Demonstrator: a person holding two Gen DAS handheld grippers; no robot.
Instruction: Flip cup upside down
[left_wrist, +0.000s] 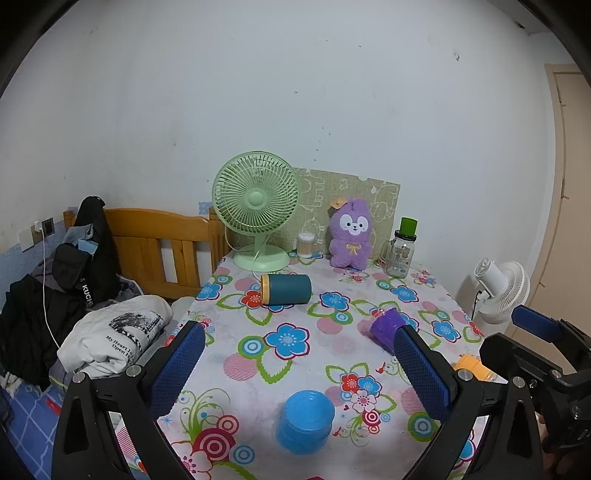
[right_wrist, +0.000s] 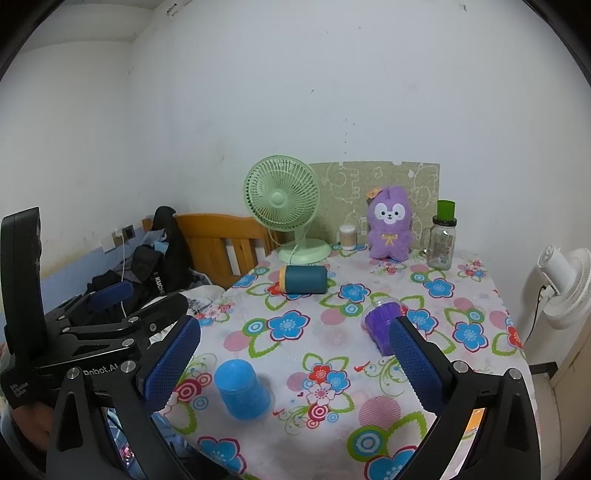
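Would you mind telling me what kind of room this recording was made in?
Probably a small bedroom: a wooden bed headboard with piled clothes stands beside a table under a floral tablecloth, which holds a purple plush toy and a green desk fan.

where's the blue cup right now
The blue cup stands upside down on the flowered tablecloth near the table's front edge: low centre in the left wrist view, lower left in the right wrist view, nearer than the purple cup.
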